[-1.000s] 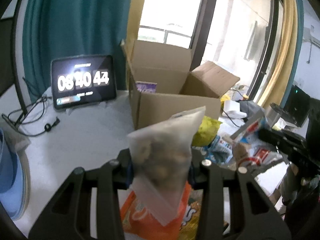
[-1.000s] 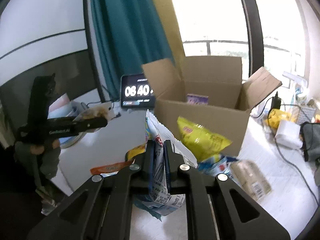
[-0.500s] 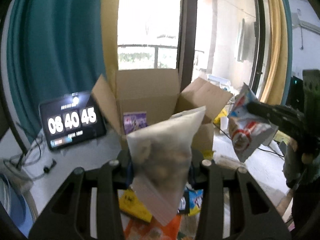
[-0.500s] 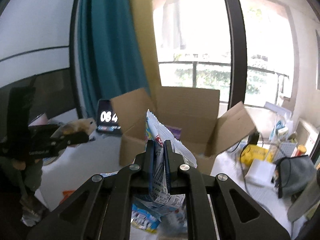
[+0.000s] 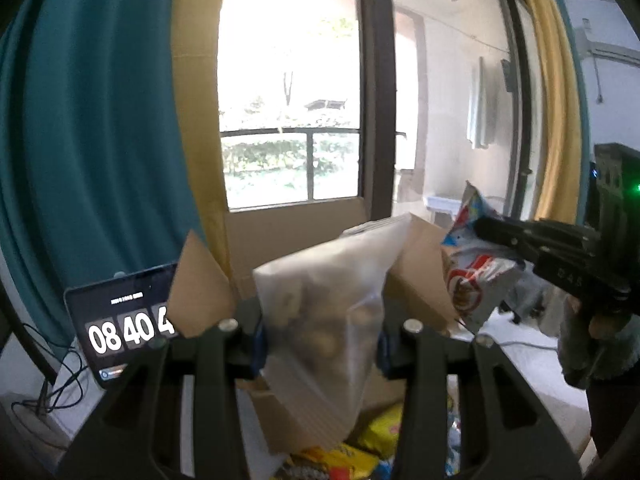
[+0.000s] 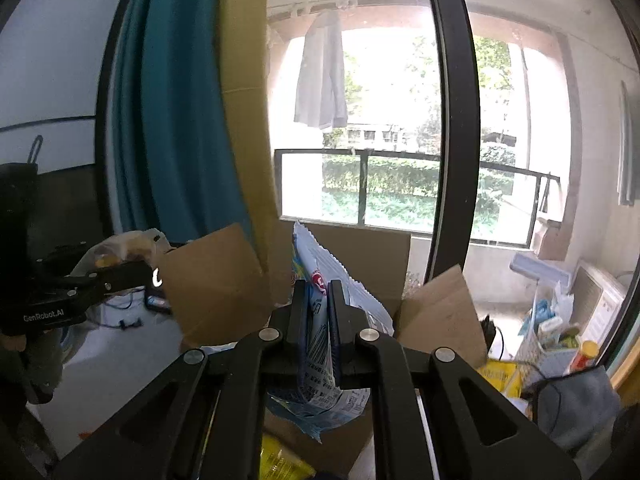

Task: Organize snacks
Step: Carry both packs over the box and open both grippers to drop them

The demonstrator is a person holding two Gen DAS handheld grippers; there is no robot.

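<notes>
My left gripper [image 5: 320, 332] is shut on a clear plastic bag of pale snacks [image 5: 324, 300], held up in front of the open cardboard box [image 5: 280, 240]. My right gripper [image 6: 316, 320] is shut on a blue and white snack packet [image 6: 320, 344], also raised before the box [image 6: 216, 280]. The right gripper with its packet [image 5: 476, 276] shows at the right of the left wrist view. The left gripper with its bag [image 6: 124, 248] shows at the left of the right wrist view. The inside of the box is hidden.
A tablet clock [image 5: 120, 320] stands left of the box, with cables [image 5: 48, 384] beside it. Yellow snack packets [image 5: 360, 448] lie on the white table below the grippers. A basket of items [image 6: 556, 336] and a grey cloth [image 6: 576, 404] sit at the right.
Both grippers have risen and moved toward the box with their snacks. The box now sits lower and closer in both views, and the table has mostly dropped out of sight.
</notes>
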